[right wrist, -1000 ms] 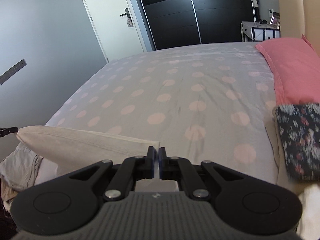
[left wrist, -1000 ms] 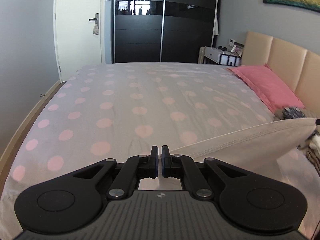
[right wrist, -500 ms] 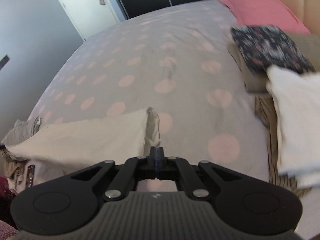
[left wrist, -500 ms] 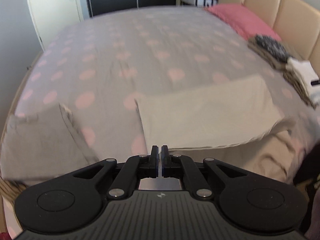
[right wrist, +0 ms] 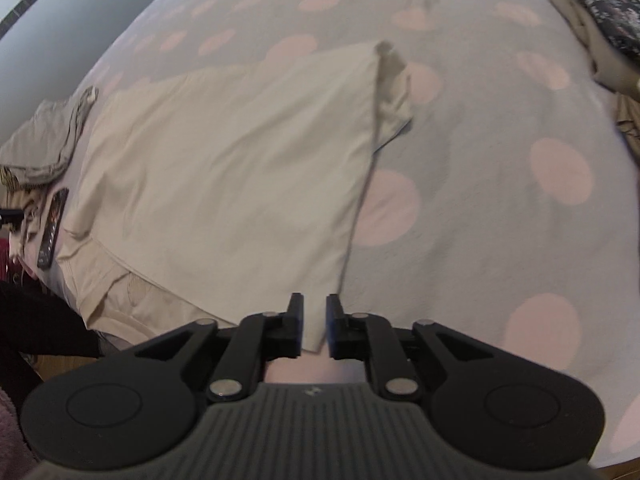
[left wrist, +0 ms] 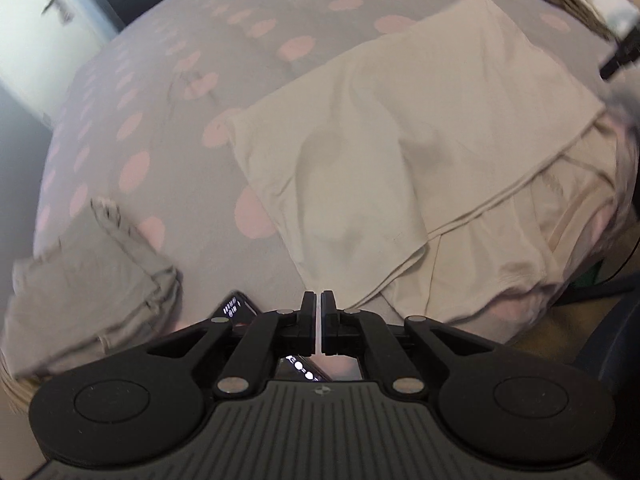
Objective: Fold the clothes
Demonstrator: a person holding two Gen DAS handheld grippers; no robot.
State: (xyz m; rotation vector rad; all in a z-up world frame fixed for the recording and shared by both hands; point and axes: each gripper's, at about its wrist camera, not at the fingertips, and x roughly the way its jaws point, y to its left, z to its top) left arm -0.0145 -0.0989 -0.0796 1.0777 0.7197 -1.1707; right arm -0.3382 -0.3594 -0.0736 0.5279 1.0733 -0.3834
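Note:
A beige garment (left wrist: 400, 140) lies folded over on the dotted bed sheet (left wrist: 180, 140), its lower layer hanging over the bed's near edge. My left gripper (left wrist: 320, 312) is shut just short of the garment's near left corner, with no cloth seen between its fingers. In the right wrist view the same beige garment (right wrist: 240, 152) spreads to the left. My right gripper (right wrist: 314, 316) stands open a little, and the garment's near right corner lies loose between its fingers. A small flap sticks out at the garment's far right corner.
A folded grey garment (left wrist: 88, 272) lies at the left of the bed, with a phone (left wrist: 234, 306) beside it. A stack of folded clothes with a floral piece (right wrist: 600, 8) on top sits at the far right. The wooden floor shows below the bed edge.
Both grippers swung the beige garment down from the air and laid it folded on the bed. The right gripper's fingers have parted; the left no longer grips cloth.

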